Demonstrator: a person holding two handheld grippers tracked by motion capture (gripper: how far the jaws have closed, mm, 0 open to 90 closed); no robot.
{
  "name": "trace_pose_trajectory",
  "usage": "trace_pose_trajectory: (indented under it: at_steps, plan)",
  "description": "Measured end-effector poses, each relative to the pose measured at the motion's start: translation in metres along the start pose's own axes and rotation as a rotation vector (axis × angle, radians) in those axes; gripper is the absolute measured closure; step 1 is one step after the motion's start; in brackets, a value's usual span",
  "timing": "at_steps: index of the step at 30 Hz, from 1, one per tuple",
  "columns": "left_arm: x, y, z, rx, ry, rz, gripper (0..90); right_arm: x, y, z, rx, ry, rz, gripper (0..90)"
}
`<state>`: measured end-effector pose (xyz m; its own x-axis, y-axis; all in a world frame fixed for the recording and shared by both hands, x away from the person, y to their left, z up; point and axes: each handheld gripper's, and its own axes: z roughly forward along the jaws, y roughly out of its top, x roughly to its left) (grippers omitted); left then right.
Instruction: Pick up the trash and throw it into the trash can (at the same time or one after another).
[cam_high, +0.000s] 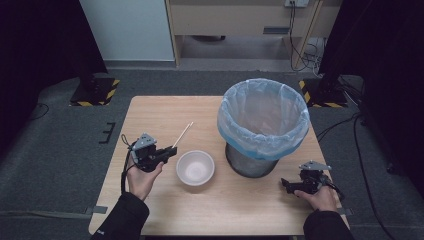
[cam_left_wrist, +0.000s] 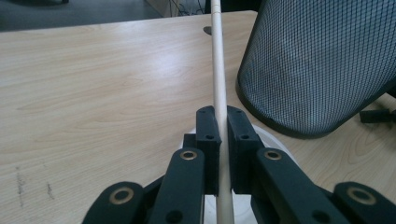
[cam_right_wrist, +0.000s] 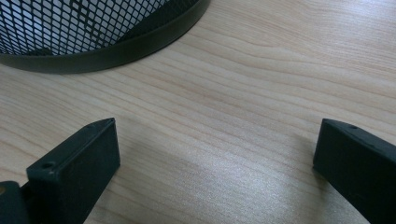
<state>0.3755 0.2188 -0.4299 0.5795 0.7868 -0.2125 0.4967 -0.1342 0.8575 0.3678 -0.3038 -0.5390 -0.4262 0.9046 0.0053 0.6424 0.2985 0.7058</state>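
Left tool (cam_left_wrist: 223, 140) clamped on smooth wooden stick (cam_left_wrist: 218, 70) — round mesh bin (cam_left_wrist: 322, 60) beside

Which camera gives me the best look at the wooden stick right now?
The left gripper view: the wooden stick runs up the middle, clamped between the left hand-held gripper's jaws. The high view shows it small and thin, jutting from that gripper over the table.

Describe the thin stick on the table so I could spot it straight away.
Find the mesh bin with the pale blue bag, then the white bowl to its left. Just left of the bowl, the left gripper is shut on a wooden stick that points away towards the table's far edge. It is the one long, thin, pale thing there.
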Motion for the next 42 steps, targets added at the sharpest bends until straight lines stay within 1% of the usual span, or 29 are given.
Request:
trace_pose_trajectory:
  at_steps: [3, 7, 8, 12, 18, 25, 34, 38, 42]
  plan:
    - [0.001, 0.003, -0.005, -0.021, 0.006, 0.0, 84.8, 0.0, 0.0, 0.0, 0.0, 0.0, 0.0, 0.7]
    - [0.002, 0.009, -0.013, -0.056, 0.004, -0.004, 84.8, 0.0, 0.0, 0.0, 0.0, 0.0, 0.0, 0.6]
    - [0.002, 0.01, -0.014, -0.064, 0.009, 0.0, 84.8, 0.0, 0.0, 0.0, 0.0, 0.0, 0.0, 0.6]
    - [0.001, 0.016, -0.021, -0.092, 0.002, 0.0, 84.8, 0.0, 0.0, 0.0, 0.001, 0.003, 0.001, 0.7]
    - [-0.001, 0.026, -0.034, -0.149, -0.001, 0.001, 84.8, 0.0, 0.0, 0.0, 0.001, 0.003, 0.0, 0.6]
    - [-0.002, 0.034, -0.046, -0.195, -0.006, 0.005, 84.8, 0.0, 0.0, 0.0, 0.001, 0.003, 0.0, 0.6]
    - [-0.008, 0.045, -0.061, -0.258, -0.02, 0.016, 84.8, 0.0, 0.0, 0.0, 0.001, 0.003, 0.0, 0.6]
    - [-0.013, 0.051, -0.067, -0.285, -0.03, 0.025, 84.8, 0.0, 0.0, 0.0, 0.001, 0.003, 0.0, 0.6]
    - [-0.019, 0.056, -0.07, -0.301, -0.041, 0.033, 84.8, 0.0, 0.0, 0.0, 0.001, 0.003, 0.0, 0.6]
